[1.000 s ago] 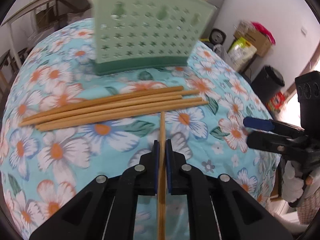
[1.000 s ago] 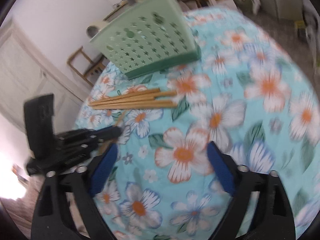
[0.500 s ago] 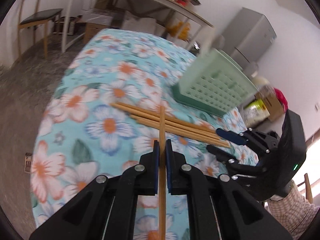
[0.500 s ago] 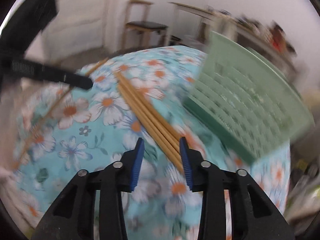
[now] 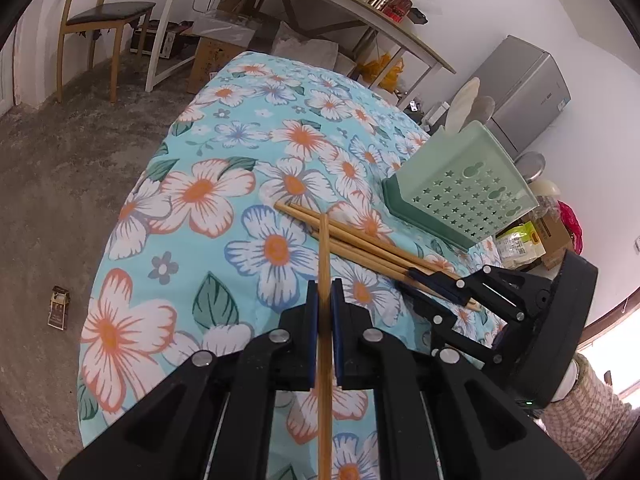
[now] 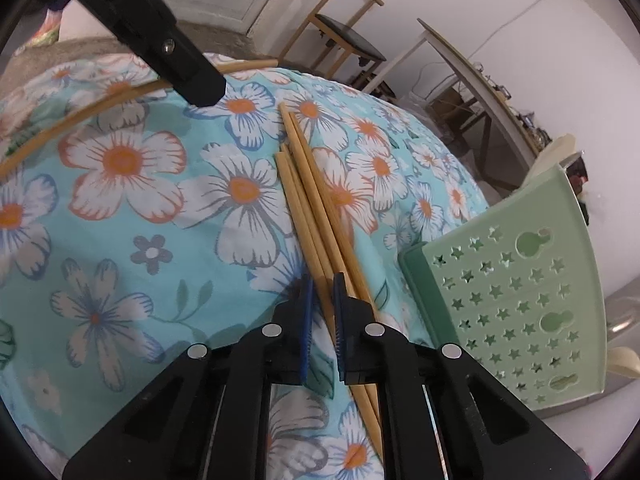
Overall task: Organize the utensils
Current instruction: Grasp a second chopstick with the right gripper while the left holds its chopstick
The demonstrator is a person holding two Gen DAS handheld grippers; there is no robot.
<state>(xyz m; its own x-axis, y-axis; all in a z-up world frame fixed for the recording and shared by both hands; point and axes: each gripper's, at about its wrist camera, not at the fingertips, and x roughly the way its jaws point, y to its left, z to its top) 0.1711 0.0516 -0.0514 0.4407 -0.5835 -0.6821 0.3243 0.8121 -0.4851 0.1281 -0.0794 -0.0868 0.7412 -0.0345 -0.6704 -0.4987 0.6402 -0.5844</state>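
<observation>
Swung over the chopstick bundle [image 6: 316, 220]; right gripper [image 6: 322, 300] jaws just closed onto one stick, left gripper [image 5: 325, 300] clamped on its chopstick [image 5: 325, 256].

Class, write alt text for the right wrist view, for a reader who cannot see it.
The right gripper, its jaws just closed, pinches one chopstick in a bundle of chopsticks lying on a floral tablecloth. A green perforated holder stands to the right; at upper left, the left gripper holds another chopstick.
</observation>
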